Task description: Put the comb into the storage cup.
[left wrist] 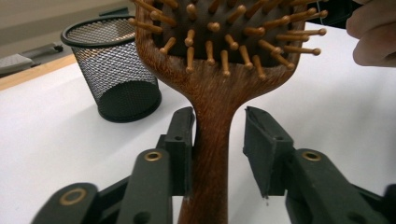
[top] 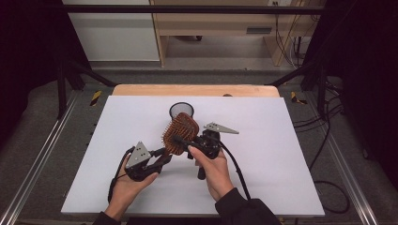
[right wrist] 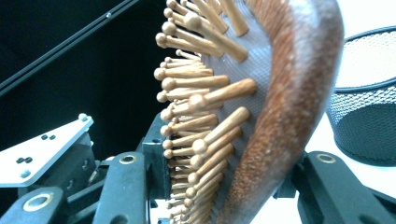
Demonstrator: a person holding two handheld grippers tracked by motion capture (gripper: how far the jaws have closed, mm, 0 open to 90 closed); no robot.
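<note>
Fingers on both grippers meet at one wooden hairbrush [top: 180, 133], lifted over the middle of the white bench [top: 281, 164]. From the high view I have the left gripper [top: 162, 158] at the near left on the handle end and the right gripper [top: 199, 143] on the head, with a black mesh cup [top: 181, 110] just beyond on the far side.

Along my left gripper [left wrist: 218, 144], the handle [left wrist: 210, 154] runs up between the fingers; one finger [left wrist: 180, 144] touches it, the other stands clear, so this grip is open, not clamped.

Along my right gripper [right wrist: 224, 186], the fingers close across the brush head [right wrist: 280, 116], one at the bristles [right wrist: 205, 116], one behind the wooden back. I judge that this hand carries the brush, leaving the handle free for a handover or for tipping into the cup [right wrist: 369, 102].
</note>
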